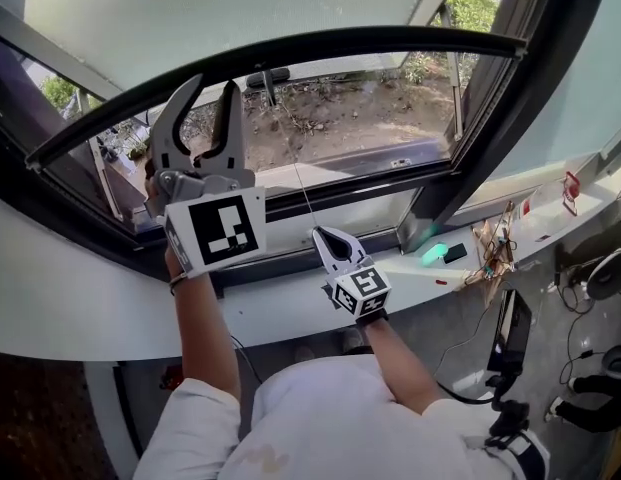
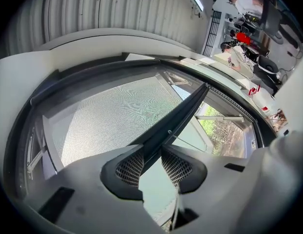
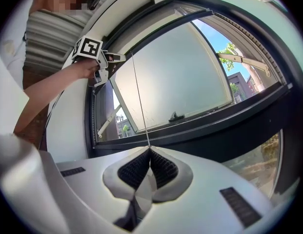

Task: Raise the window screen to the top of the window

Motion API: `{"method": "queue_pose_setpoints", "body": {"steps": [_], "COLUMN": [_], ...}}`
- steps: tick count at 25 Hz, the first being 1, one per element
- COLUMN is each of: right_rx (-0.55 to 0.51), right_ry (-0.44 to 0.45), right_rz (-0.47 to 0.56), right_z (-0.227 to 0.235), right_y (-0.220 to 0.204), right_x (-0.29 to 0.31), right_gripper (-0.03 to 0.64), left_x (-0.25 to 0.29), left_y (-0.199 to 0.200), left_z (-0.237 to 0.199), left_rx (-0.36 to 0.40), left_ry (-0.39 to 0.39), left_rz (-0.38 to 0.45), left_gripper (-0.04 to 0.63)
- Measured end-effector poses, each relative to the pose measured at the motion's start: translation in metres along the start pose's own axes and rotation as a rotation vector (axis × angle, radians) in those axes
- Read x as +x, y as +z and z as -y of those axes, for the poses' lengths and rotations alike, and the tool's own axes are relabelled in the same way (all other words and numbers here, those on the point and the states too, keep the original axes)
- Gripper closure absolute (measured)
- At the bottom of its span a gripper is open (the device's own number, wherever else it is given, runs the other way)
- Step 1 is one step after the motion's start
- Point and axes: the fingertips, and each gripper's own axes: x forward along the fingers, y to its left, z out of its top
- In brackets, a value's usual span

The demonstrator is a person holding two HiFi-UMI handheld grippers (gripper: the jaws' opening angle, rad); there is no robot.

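Note:
The window screen (image 1: 240, 8) is a pale mesh with a black bottom bar (image 1: 390, 36) that arcs across the window. My left gripper (image 1: 203, 103) reaches up at the left, its jaws shut on that bar. In the left gripper view the bar (image 2: 185, 111) runs between the pads (image 2: 129, 169), with the mesh (image 2: 112, 116) above it. My right gripper (image 1: 325, 236) is lower, near the sill, shut on a thin pull cord (image 1: 298, 168) that rises to the bar. In the right gripper view the cord (image 3: 139, 96) leaves the closed jaws (image 3: 150, 152) straight upward.
The black window frame (image 1: 470, 138) surrounds an outward-tilted glass pane, with ground and plants beyond. The white sill (image 1: 290, 298) carries a green object (image 1: 433, 253) and tangled wires (image 1: 490, 243) at the right. Cables and gear lie on the floor at the right (image 1: 580, 368).

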Motion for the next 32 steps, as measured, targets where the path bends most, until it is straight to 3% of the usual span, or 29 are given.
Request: {"method": "queue_pose_setpoints", "body": {"steps": [19, 32], "right_rx": [0.007, 0.014], "right_ry": [0.008, 0.037], "right_rz": [0.045, 0.089], "right_z": [-0.006, -0.013], "right_y": [0.03, 0.056], "right_x": [0.001, 0.001], "right_gripper": [0.614, 0.614], "left_x": [0.006, 0.018], "left_y": [0.019, 0.028], "left_z": [-0.024, -0.04], "left_rx": [0.057, 0.033], "left_ry": [-0.002, 0.054], "left_rz": [0.023, 0.037], "left_gripper": [0.506, 0.506]}}
